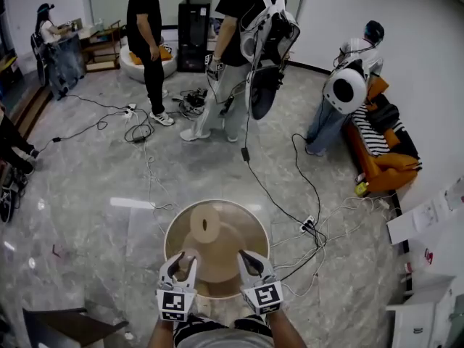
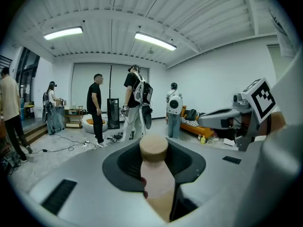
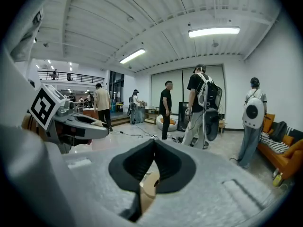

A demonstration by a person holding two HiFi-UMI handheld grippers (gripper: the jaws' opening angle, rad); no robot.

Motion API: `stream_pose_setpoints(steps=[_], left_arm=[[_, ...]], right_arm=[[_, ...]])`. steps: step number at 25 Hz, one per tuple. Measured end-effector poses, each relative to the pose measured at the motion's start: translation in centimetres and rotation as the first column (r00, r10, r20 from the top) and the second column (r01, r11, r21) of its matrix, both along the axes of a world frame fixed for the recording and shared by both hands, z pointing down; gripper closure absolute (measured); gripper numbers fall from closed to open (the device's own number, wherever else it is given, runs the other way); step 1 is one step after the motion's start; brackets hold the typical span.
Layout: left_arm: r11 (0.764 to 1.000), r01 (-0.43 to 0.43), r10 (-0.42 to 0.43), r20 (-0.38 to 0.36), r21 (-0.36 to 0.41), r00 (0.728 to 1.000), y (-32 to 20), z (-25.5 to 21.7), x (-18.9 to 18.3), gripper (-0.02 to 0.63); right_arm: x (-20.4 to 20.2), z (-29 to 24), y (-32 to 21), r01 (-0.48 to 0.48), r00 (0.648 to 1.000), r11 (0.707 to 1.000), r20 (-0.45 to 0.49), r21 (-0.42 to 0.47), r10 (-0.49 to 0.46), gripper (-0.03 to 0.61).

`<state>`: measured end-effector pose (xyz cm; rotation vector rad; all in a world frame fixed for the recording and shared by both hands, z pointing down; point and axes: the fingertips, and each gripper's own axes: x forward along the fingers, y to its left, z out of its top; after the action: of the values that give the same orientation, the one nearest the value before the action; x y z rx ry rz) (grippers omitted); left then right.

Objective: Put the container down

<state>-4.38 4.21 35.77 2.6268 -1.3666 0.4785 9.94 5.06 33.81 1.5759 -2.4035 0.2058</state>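
Container [image 1: 217, 230], one, in two claws: left claw [image 1: 180, 267] and right claw [image 1: 251, 263].

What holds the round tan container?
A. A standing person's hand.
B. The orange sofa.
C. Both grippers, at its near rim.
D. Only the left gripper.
C: in the head view the left gripper and the right gripper each clamp the near rim of the container, and each gripper view shows tan material between its jaws.
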Motion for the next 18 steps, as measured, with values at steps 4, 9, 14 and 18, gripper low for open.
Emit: stream_pose_setpoints(steps=[4,9,14,18], left_arm=[[0.999,-0.032,0.032,-0.008,-0.015,0.999,-1.5,1.4,-1.3,0.479],[0.997,-0.076,0.075,-0.013,-0.027,0.997,-3.1,3.2,-2.5,0.479],[0.995,-0.087,0.086,-0.011,-0.048,0.996,-5.1,5.5,-3.0,0.479],[0.994,-0.088,0.088,-0.008,-0.064,0.996,-6.4,7.7,-3.1,0.48]], right_arm=[[-1.4,1.1,-1.3,-0.034,0.999,0.999,-0.009,-0.012,0.034,0.578],[-2.9,2.4,-3.1,-0.06,0.998,0.998,-0.019,-0.005,0.06,0.578],[-3.8,3.6,-5.4,-0.06,0.998,0.998,-0.009,-0.013,0.06,0.578],[-3.8,6.3,-6.4,-0.046,0.998,0.997,-0.034,-0.056,0.045,0.578]])
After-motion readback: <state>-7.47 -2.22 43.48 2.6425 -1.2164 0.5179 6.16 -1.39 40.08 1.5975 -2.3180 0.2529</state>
